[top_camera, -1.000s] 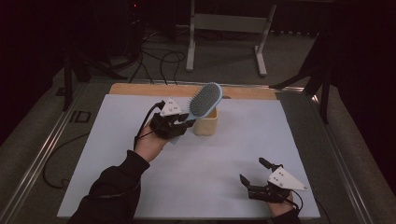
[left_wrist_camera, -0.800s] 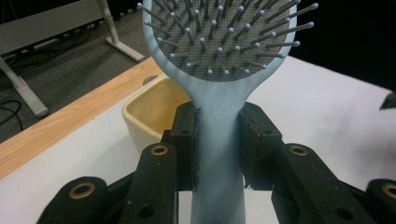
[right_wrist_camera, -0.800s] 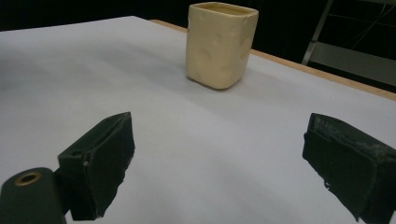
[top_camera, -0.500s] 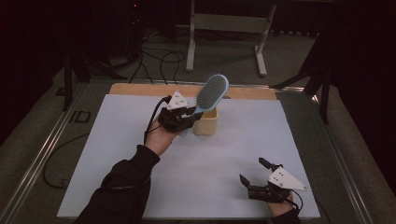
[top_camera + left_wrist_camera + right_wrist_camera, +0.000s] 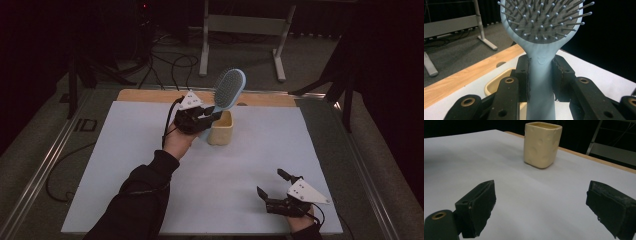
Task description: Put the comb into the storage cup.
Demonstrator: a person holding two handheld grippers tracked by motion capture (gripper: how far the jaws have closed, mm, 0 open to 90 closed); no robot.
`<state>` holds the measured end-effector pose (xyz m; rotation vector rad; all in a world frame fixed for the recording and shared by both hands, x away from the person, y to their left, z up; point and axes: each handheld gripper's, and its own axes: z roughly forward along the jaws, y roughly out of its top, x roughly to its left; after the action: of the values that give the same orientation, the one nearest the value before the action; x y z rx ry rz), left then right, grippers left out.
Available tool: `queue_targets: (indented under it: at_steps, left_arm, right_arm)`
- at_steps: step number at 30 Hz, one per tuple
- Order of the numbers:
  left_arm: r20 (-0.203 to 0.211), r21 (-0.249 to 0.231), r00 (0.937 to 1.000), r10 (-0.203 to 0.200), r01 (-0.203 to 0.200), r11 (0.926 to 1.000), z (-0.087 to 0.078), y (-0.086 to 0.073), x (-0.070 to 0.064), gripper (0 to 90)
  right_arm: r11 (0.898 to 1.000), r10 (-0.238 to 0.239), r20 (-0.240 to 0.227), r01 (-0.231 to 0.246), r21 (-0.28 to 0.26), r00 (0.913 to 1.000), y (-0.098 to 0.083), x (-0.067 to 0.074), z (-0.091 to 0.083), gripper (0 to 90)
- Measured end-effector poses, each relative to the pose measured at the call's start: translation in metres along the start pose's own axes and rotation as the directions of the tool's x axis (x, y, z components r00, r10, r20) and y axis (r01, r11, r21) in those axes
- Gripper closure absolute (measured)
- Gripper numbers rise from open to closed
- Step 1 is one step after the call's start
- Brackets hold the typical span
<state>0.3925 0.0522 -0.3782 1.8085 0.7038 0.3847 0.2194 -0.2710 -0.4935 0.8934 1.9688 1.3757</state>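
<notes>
Since the earlier frames, your left gripper (image 5: 209, 116) has carried the pale blue plastic paddle hairbrush with grey bristle pad (image 5: 228, 90) sideways across the far part of the table, from beside the cream square ceramic cup (image 5: 221, 128) to a position directly above its near-left rim. Judgement: you are lining the handle up for insertion into the cup; the brush is not yet inside.

High view: the brush is held head-up, tilted to the right, with its handle end at the cup's mouth. Your right gripper (image 5: 274, 189) rests on the white table sheet (image 5: 125, 165) at the near right, well apart from the cup, and has not shifted.

Left gripper view: your left gripper (image 5: 541, 80) is clenched on the brush handle (image 5: 541, 82), both pads pressing its sides just below the neck. The bristle pad faces the camera, its pins ball-tipped; a small embossed mark sits on the neck. The cup's open mouth (image 5: 499, 83) lies below and behind the handle.

Right gripper view: your right gripper (image 5: 541, 205) stands released, jaws wide with nothing between them. The cup (image 5: 542, 144) stands upright ahead, dimpled on its walls.
</notes>
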Motion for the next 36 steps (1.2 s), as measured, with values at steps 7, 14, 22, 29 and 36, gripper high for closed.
queue_targets:
  at_steps: [7, 14, 22, 29, 36]
  left_arm:
    - [-0.001, -0.034, 0.9999, 0.016, -0.016, 0.9993, 0.007, 0.004, 0.0, 70.2]
    - [-0.007, -0.063, 0.9999, 0.011, -0.012, 0.998, 0.013, 0.008, 0.004, 70.1]
    - [0.031, -0.112, 0.9994, 0.017, -0.014, 0.9936, 0.021, 0.014, 0.01, 70.1]
    - [0.029, -0.148, 0.9995, 0.011, -0.006, 0.9889, 0.03, 0.019, 0.013, 70.1]
    - [0.046, -0.186, 0.9986, -0.027, 0.035, 0.982, 0.041, 0.019, 0.021, 70.1]
  right_arm:
    - [1.0, 0.0, 0.0, 0.0, -0.001, 1.0, 0.0, 0.0, 0.0, 9.1]
    - [1.0, 0.001, -0.001, -0.001, -0.003, 1.0, 0.0, 0.0, 0.0, 9.1]
    - [1.0, 0.0, -0.003, 0.0, -0.006, 1.0, 0.0, -0.001, -0.001, 9.1]
    - [1.0, 0.005, -0.005, -0.005, -0.007, 1.0, 0.0, -0.002, -0.001, 9.1]
    - [1.0, 0.009, -0.011, -0.009, -0.003, 0.9999, -0.001, -0.002, 0.0, 9.1]
